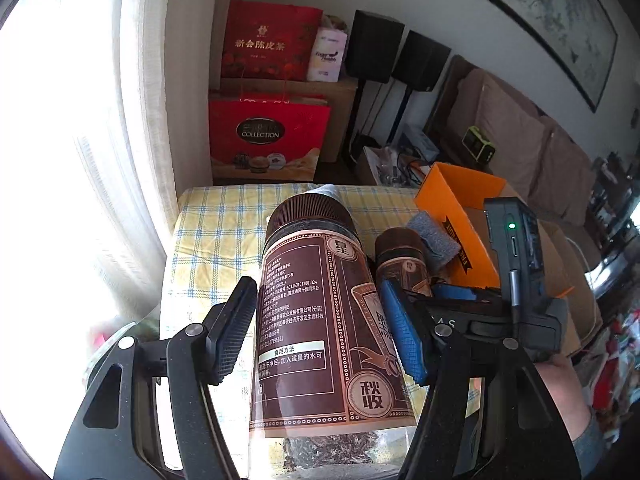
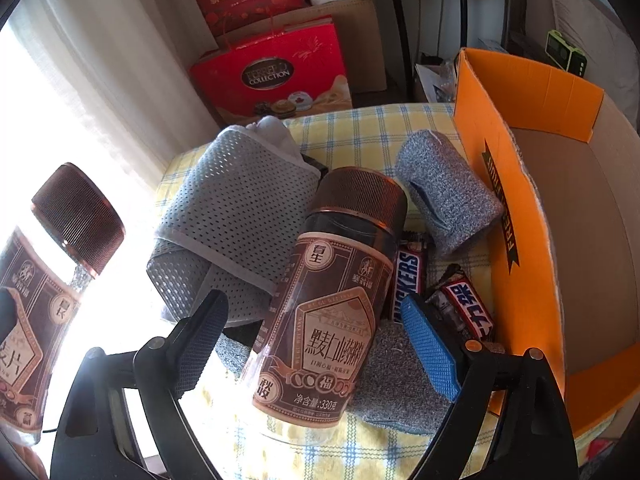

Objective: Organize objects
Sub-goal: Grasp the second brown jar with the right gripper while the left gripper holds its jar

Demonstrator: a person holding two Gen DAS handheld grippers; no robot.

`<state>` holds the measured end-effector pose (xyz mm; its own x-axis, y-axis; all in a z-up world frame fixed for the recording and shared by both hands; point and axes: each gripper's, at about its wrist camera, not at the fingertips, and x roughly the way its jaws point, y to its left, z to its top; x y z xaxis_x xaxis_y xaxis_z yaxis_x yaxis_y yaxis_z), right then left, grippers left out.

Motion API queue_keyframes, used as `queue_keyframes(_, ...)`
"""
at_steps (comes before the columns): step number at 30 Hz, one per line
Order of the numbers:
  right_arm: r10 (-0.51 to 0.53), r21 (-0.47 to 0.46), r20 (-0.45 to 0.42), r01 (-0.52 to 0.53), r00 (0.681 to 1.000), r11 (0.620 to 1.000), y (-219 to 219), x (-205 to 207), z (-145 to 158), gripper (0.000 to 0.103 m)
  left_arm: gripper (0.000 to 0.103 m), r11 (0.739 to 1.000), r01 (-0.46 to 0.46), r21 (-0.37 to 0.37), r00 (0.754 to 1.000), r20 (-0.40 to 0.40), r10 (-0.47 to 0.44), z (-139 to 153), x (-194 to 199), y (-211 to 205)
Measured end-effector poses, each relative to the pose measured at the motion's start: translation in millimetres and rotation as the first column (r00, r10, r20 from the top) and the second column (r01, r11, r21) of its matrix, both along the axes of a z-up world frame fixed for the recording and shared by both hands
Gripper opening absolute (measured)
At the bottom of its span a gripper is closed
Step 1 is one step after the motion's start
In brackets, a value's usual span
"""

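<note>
In the left wrist view my left gripper (image 1: 320, 328) holds a tall brown-labelled jar (image 1: 316, 320) with a ribbed brown lid; both pads press its sides and it stands lifted above the checked cloth. That jar also shows at the left edge of the right wrist view (image 2: 48, 292). In the right wrist view my right gripper (image 2: 316, 344) is open around a second brown jar (image 2: 332, 304); gaps show on both sides. Two Snickers bars (image 2: 406, 284) (image 2: 466, 304) lie right of it. An orange cardboard box (image 2: 532, 184) stands open at the right.
A grey mesh bundle (image 2: 236, 216) lies left of the second jar, a grey knit roll (image 2: 448, 188) behind it, and a grey cloth (image 2: 400, 384) under the right finger. The checked tablecloth (image 2: 360, 128) covers the table. Red gift bags (image 2: 276, 72) stand beyond the far edge.
</note>
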<state>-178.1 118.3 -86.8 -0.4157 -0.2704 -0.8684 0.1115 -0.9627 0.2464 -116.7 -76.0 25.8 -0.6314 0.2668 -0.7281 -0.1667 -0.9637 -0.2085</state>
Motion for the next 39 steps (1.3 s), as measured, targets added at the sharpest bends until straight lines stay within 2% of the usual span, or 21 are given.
queue_keyframes(3, -0.005, 0.015, 0.032, 0.004, 0.999, 1.000, 0, -7, -12, 0.087, 0.061, 1.000, -0.003, 0.026, 1.000, 0.010, 0.003, -7, 2, -3)
queue_keyframes(7, 0.005, 0.001, 0.042, -0.005, 0.999, 1.000, 2, -12, -16, 0.075, 0.061, 1.000, -0.004, 0.028, 1.000, 0.006, 0.004, -8, 5, -5)
queue_keyframes(12, 0.020, 0.009, 0.013, -0.020, 1.000, 1.000, -2, -8, -10, 0.073, 0.061, 0.999, -0.005, 0.036, 1.000, -0.002, 0.005, -8, 5, -4)
queue_keyframes(25, 0.019, -0.058, -0.103, -0.025, 0.995, 0.998, 6, 14, 41, 0.066, 0.061, 0.998, -0.005, 0.069, 1.000, -0.012, 0.006, 2, 8, 9)
queue_keyframes(39, -0.025, -0.073, -0.177, 0.012, 0.984, 0.997, 37, 26, 87, 0.066, 0.061, 0.995, 0.034, 0.090, 0.999, -0.043, -0.030, 25, -1, 56)
